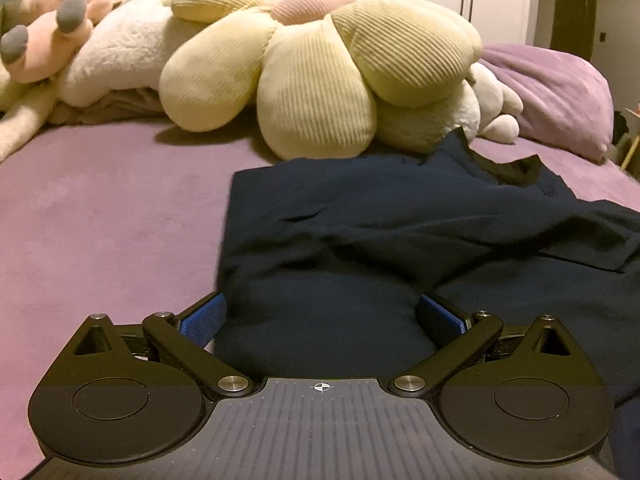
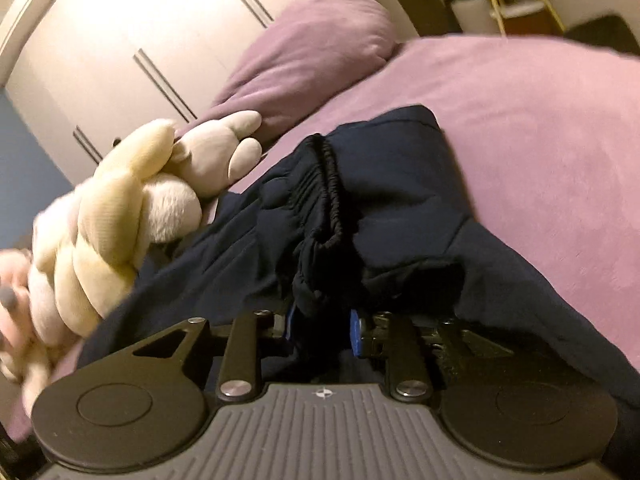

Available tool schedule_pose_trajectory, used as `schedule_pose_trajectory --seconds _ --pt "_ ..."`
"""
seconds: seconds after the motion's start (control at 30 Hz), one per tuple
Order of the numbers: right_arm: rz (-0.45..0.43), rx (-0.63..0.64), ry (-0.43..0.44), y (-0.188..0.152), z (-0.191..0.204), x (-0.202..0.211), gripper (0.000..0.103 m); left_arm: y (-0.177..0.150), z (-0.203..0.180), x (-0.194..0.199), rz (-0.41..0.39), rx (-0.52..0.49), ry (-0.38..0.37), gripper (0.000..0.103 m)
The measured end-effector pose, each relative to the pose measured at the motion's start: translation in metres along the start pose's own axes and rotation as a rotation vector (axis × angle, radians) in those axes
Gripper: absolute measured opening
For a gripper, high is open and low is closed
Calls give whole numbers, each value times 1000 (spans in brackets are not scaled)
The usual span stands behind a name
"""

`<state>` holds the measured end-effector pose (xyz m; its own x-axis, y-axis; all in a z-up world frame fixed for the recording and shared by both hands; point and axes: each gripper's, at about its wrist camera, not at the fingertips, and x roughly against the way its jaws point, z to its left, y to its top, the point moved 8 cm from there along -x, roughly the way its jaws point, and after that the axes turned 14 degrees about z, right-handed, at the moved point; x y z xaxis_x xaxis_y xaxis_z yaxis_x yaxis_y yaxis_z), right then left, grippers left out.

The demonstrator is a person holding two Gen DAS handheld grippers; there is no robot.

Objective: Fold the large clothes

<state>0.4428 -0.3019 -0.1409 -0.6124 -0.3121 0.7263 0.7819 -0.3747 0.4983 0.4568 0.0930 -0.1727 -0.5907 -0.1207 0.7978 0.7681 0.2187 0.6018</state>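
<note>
A dark navy garment (image 1: 400,232) lies on the purple bed sheet (image 1: 100,220), partly folded, with wrinkles and a raised flap at its far right. My left gripper (image 1: 322,312) is open wide, its blue pads (image 1: 204,318) on either side of the garment's near edge, with cloth bunched between them. In the right wrist view my right gripper (image 2: 320,328) is shut on the same garment (image 2: 400,200) near its black elastic waistband (image 2: 332,184), the cloth pinched between the blue pads (image 2: 354,334).
A big cream flower cushion (image 1: 320,68) and several plush toys (image 1: 52,32) lie just beyond the garment. A purple pillow (image 1: 560,96) sits at the far right. White wardrobe doors (image 2: 120,40) stand behind the bed. The plush toys (image 2: 120,208) also show at left in the right wrist view.
</note>
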Motion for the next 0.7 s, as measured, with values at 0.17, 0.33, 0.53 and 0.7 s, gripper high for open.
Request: schedule_pose_trajectory --seconds 0.17,0.33,0.53,0.7 --pt "27 110 -88 -14 5 31 48 -29 15 12 17 0 -16 103" --pt "30 201 -118 -37 2 45 49 -35 35 24 124 186 -91 103" --pt "61 132 -183 -46 -5 95 60 -88 55 93 154 -5 -173 103" --pt "99 76 -232 -113 -48 188 59 -173 101 151 286 -53 -205 103"
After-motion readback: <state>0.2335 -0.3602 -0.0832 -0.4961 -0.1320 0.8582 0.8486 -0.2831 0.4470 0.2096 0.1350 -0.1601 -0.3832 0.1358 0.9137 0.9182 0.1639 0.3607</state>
